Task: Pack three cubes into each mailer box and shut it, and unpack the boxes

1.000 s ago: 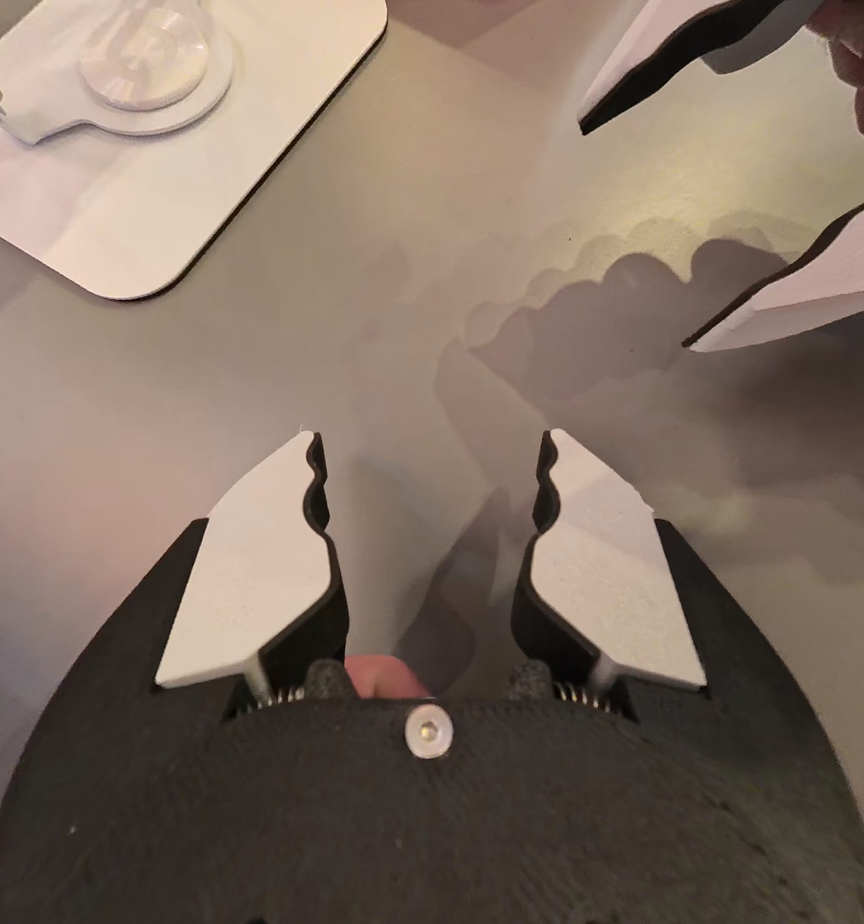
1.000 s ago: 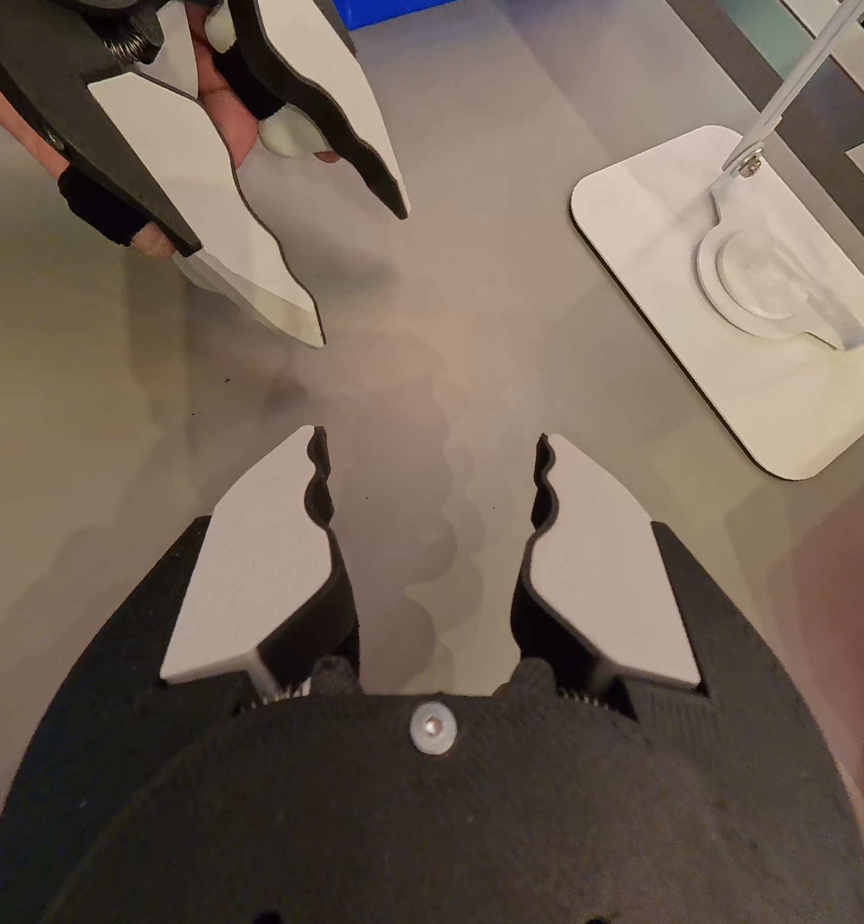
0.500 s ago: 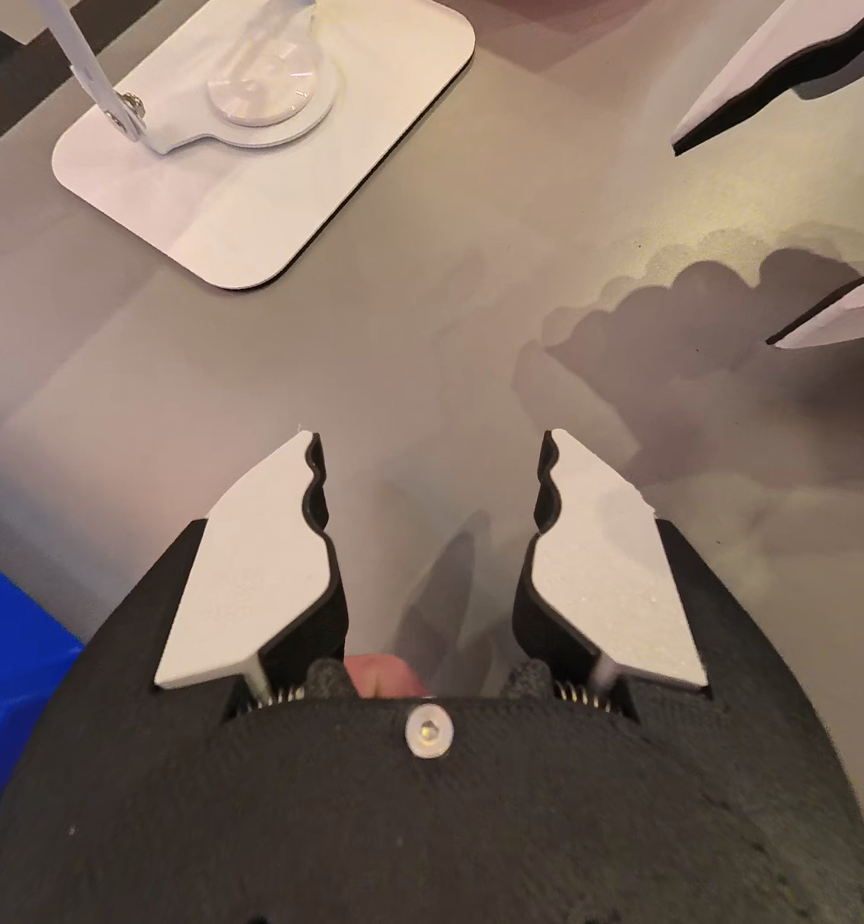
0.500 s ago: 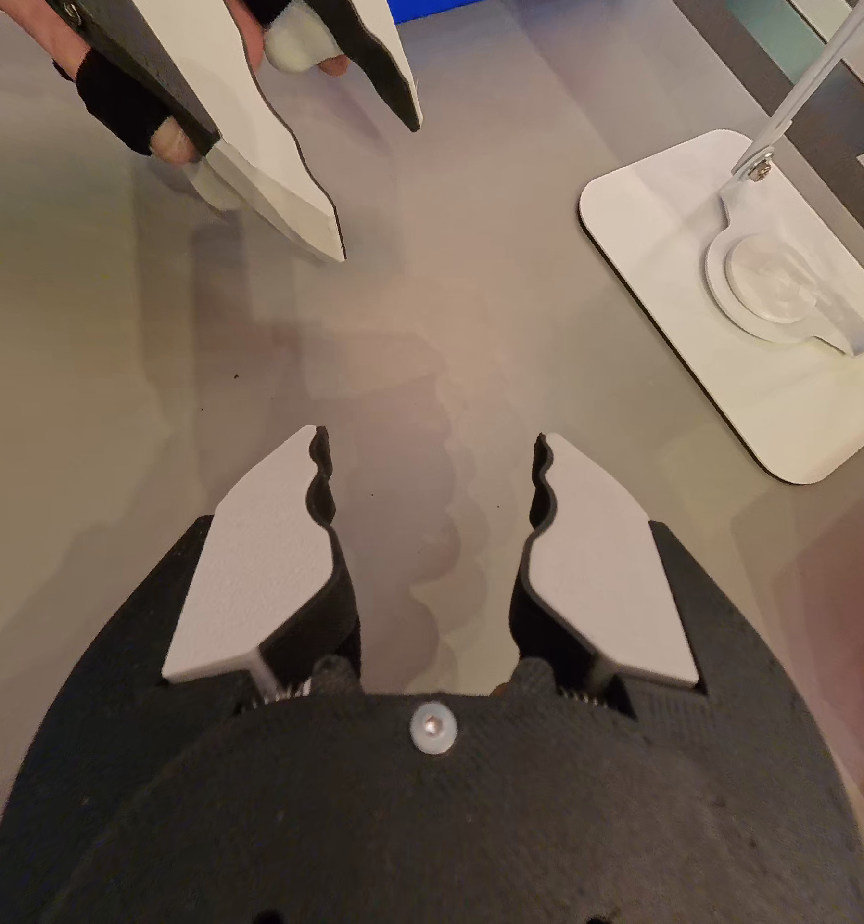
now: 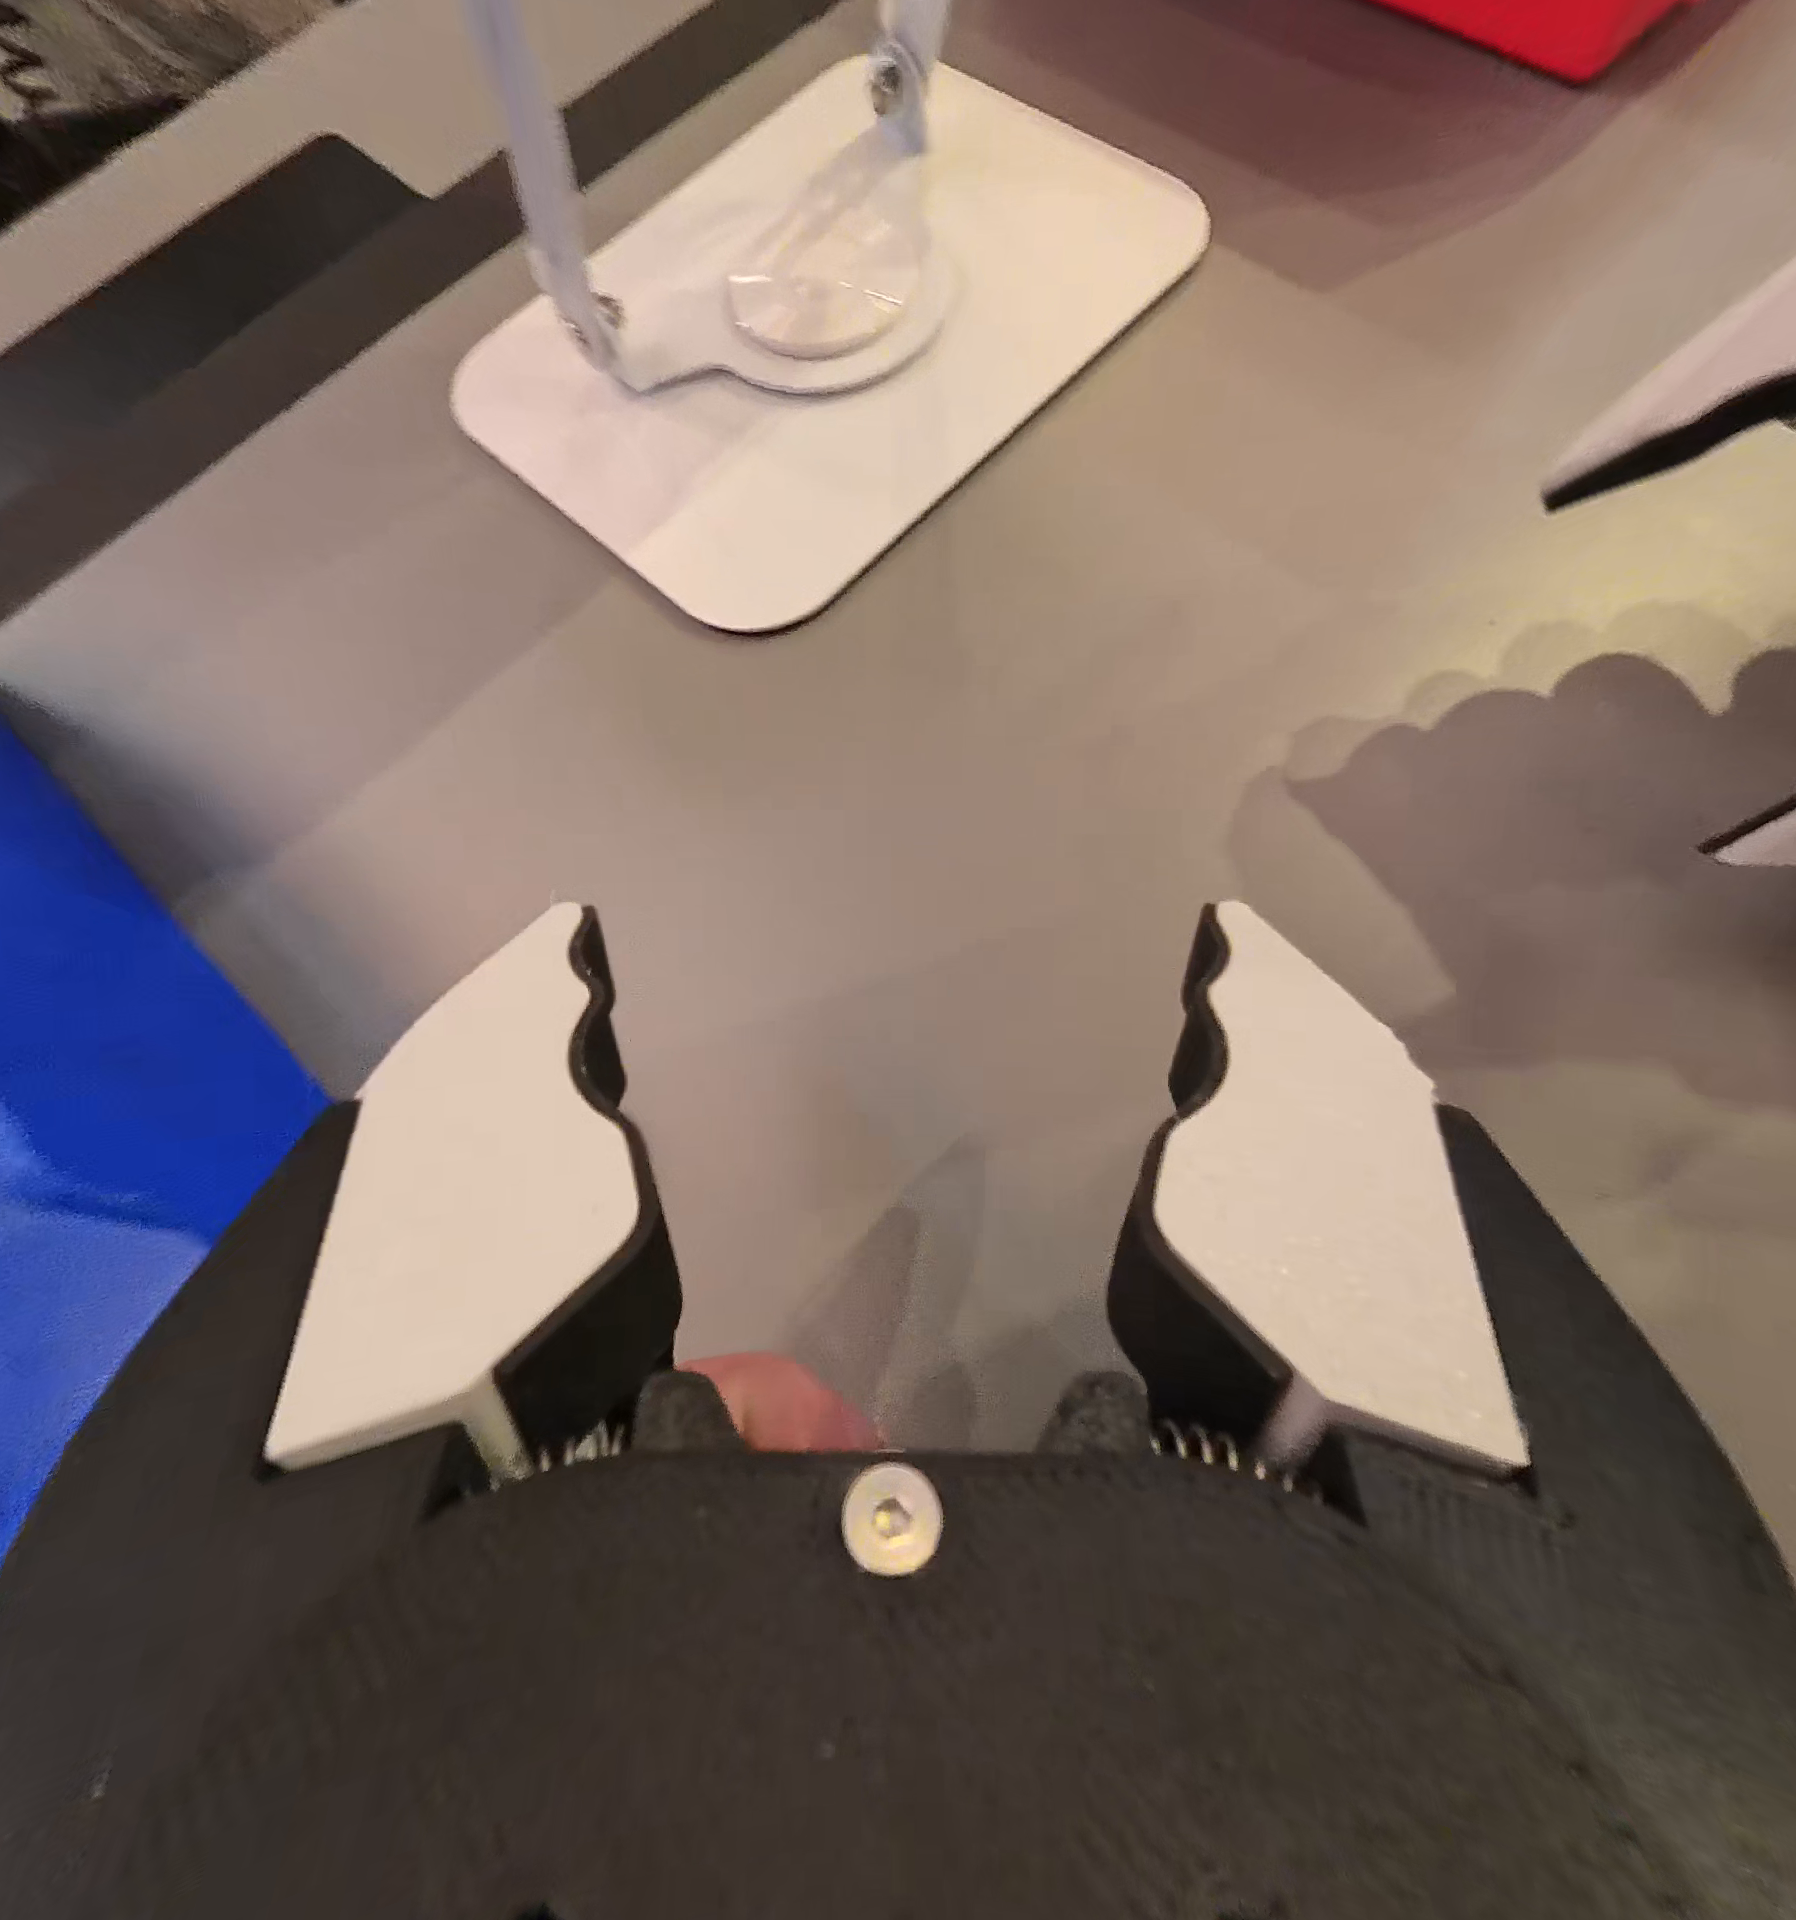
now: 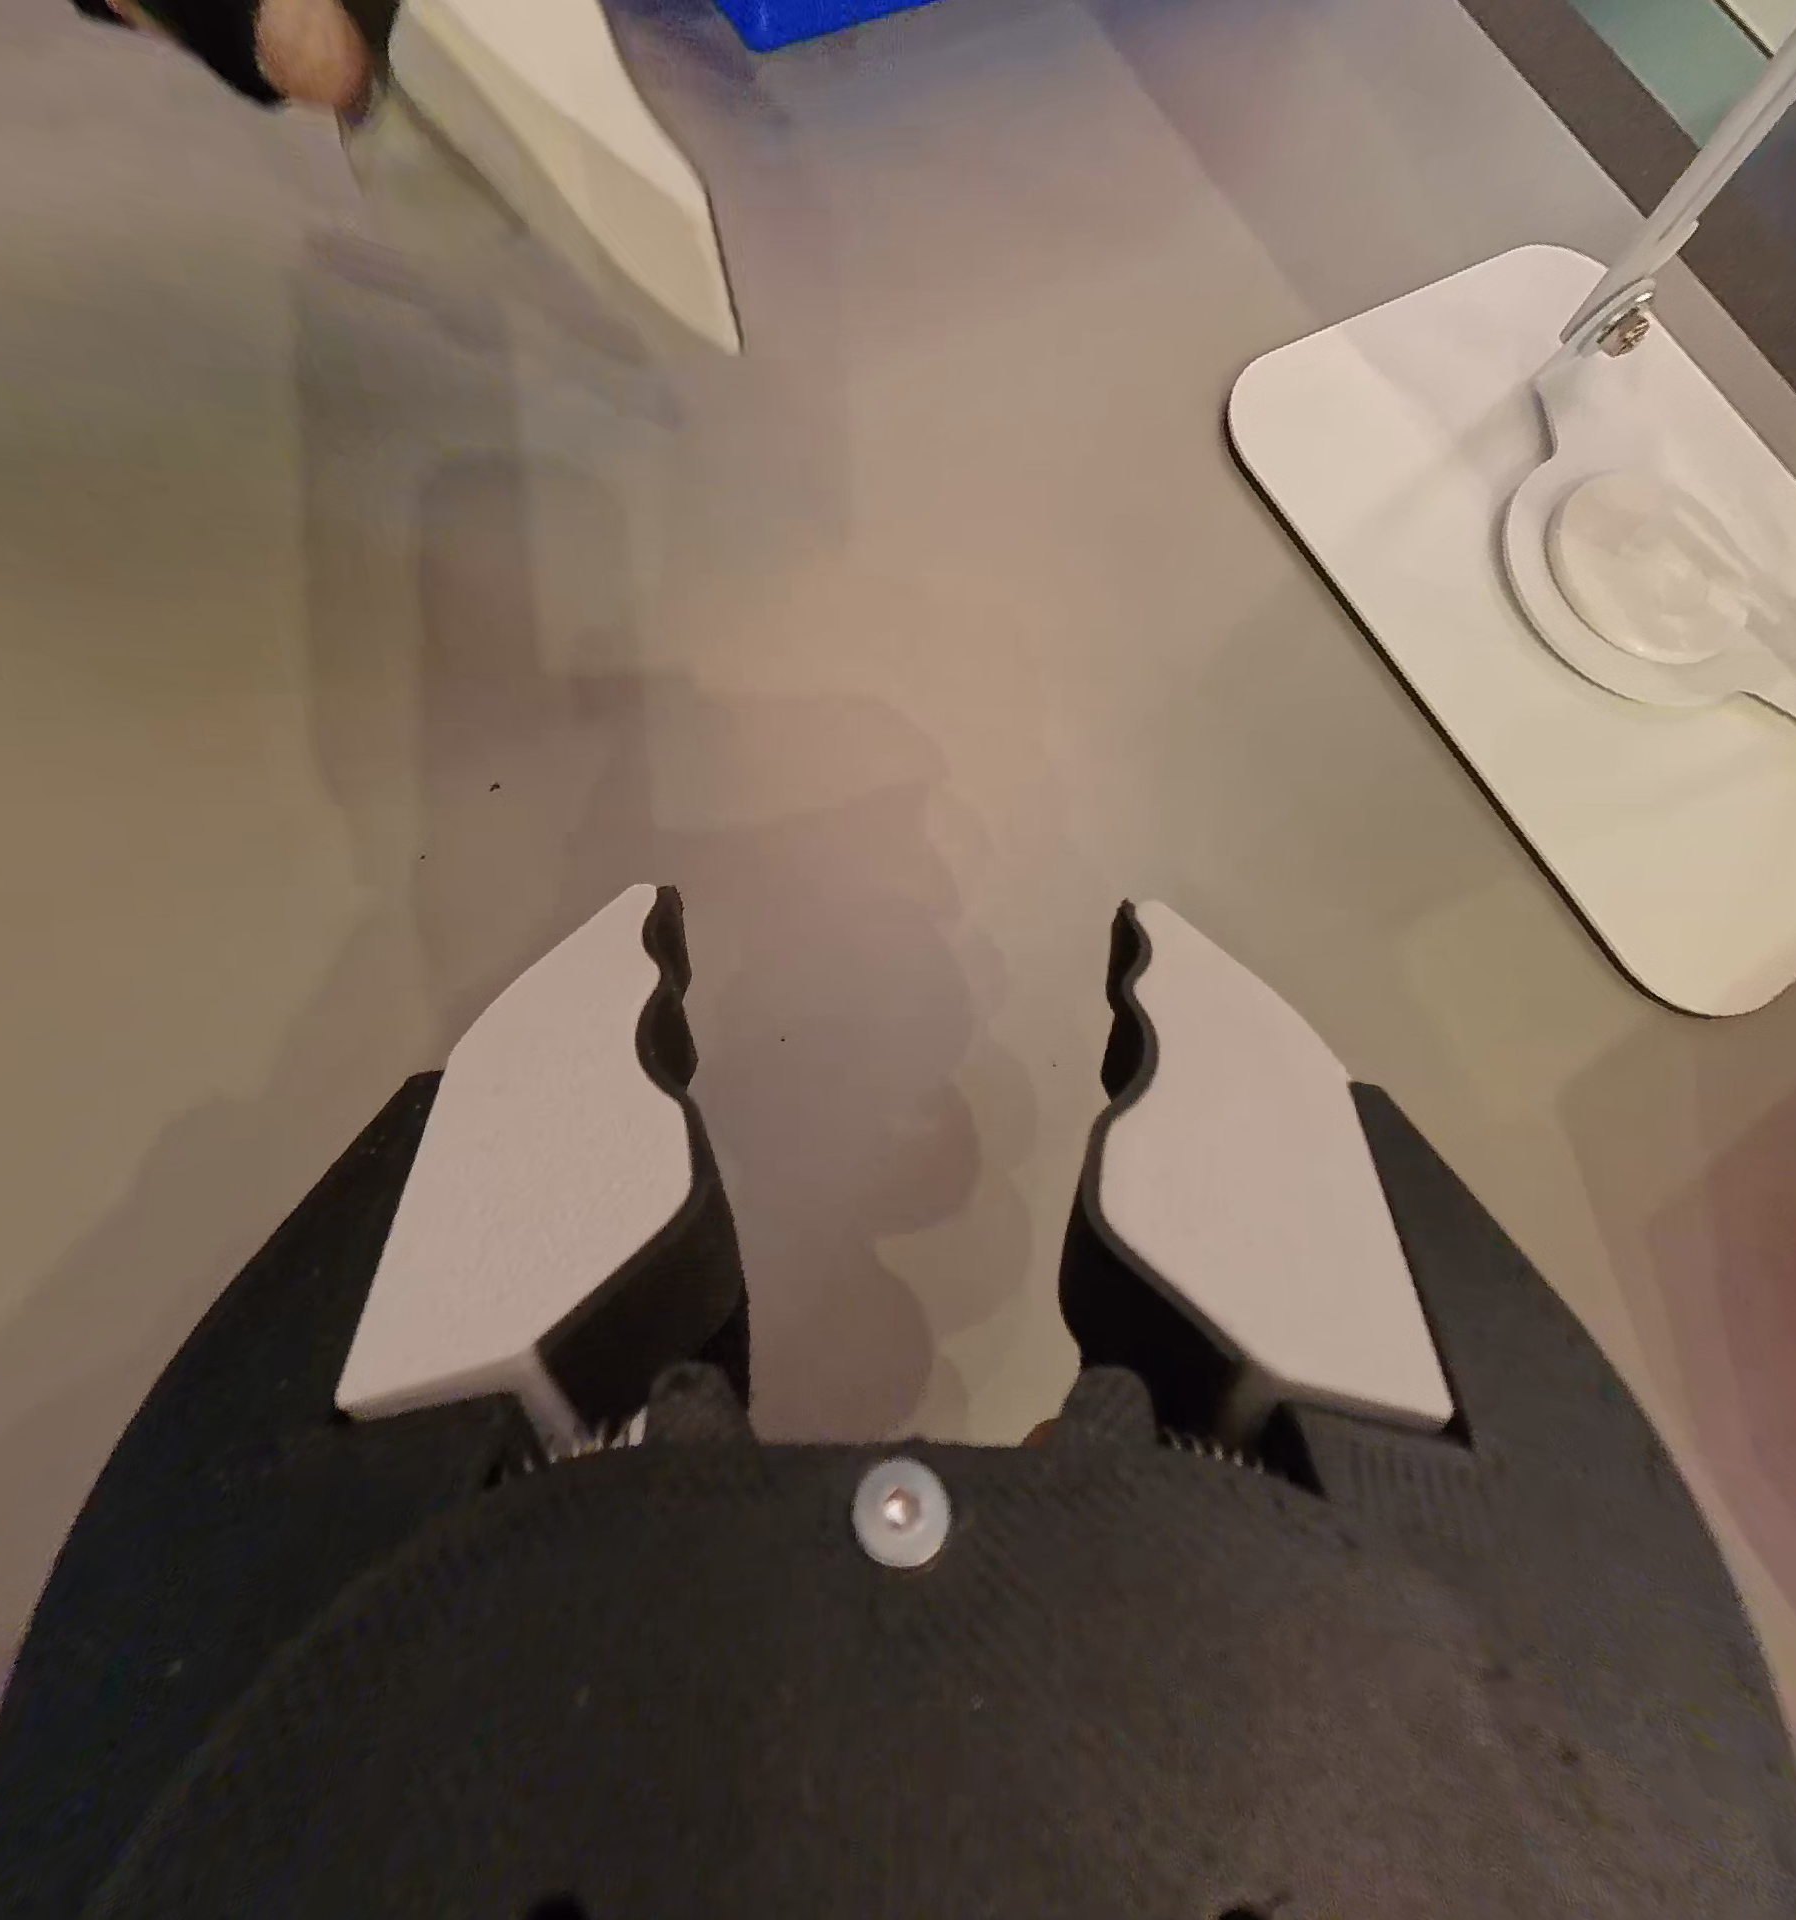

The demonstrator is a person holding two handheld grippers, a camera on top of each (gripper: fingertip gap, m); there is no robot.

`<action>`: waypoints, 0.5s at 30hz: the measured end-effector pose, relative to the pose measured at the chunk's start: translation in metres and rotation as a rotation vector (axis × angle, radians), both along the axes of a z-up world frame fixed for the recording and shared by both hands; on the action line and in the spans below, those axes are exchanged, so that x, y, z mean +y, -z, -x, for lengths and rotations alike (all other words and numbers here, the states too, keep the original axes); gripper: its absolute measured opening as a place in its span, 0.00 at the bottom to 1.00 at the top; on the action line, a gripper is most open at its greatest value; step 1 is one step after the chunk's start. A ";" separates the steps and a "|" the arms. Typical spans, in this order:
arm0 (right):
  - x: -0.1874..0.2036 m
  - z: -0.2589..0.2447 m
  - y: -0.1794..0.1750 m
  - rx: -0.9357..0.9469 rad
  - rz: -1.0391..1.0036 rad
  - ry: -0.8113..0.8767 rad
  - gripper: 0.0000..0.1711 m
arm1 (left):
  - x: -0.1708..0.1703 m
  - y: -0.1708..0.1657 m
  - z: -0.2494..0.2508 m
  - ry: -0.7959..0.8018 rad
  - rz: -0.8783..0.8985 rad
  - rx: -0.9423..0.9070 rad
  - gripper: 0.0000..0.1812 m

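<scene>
My left gripper is open and empty above the bare grey table. A blue object lies at its left and a red object is at the far top right. My right gripper is open and empty over the table. The right gripper's fingers show at the right edge of the left wrist view. One left finger shows at the top left of the right wrist view, with a blue object behind it. No cubes or mailer boxes are clearly visible.
A white stand base with a slanted white arm stands on the table ahead of the left gripper; it also shows in the right wrist view at the right. The table's far edge runs behind it. To reach the red object in a straight line is about 25 cm for my right fingers, about 35 cm for my left.
The left gripper has pulled back and to the left; the stand base and blue object came further into its view. The right gripper stayed nearly still, and the left gripper receded in its view.
</scene>
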State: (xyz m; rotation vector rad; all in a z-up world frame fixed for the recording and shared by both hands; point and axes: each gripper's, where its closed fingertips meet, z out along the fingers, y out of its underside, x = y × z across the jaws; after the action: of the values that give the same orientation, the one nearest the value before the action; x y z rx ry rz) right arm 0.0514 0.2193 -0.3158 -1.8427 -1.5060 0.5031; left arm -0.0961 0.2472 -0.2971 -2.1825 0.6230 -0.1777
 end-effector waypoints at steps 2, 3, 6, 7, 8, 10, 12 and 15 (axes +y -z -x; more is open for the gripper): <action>-0.003 0.002 0.001 -0.003 0.001 -0.010 0.45 | 0.002 -0.010 0.017 -0.034 -0.031 0.018 0.59; -0.004 0.002 0.000 -0.004 -0.002 -0.015 0.45 | 0.004 -0.017 0.028 -0.057 -0.055 0.031 0.60; -0.007 0.004 0.000 -0.002 -0.002 -0.026 0.45 | 0.009 -0.038 0.066 -0.122 -0.131 0.100 0.66; -0.008 0.005 0.000 -0.002 0.001 -0.029 0.45 | 0.009 -0.044 0.080 -0.139 -0.146 0.138 0.68; -0.008 0.005 0.001 -0.003 0.003 -0.031 0.45 | 0.009 -0.049 0.094 -0.158 -0.155 0.183 0.68; -0.009 0.006 0.001 -0.001 0.008 -0.035 0.45 | 0.008 -0.060 0.126 -0.202 -0.184 0.278 0.69; -0.010 0.006 0.001 -0.001 0.008 -0.039 0.45 | 0.007 -0.068 0.157 -0.233 -0.184 0.361 0.68; -0.011 0.007 0.001 0.002 0.011 -0.044 0.45 | 0.010 -0.075 0.196 -0.239 -0.167 0.460 0.64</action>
State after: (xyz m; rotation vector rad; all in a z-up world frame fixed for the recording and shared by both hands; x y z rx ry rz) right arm 0.0445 0.2080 -0.3166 -1.8208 -1.5477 0.5351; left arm -0.2924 0.2567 -0.2220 -2.1216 0.5933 0.4977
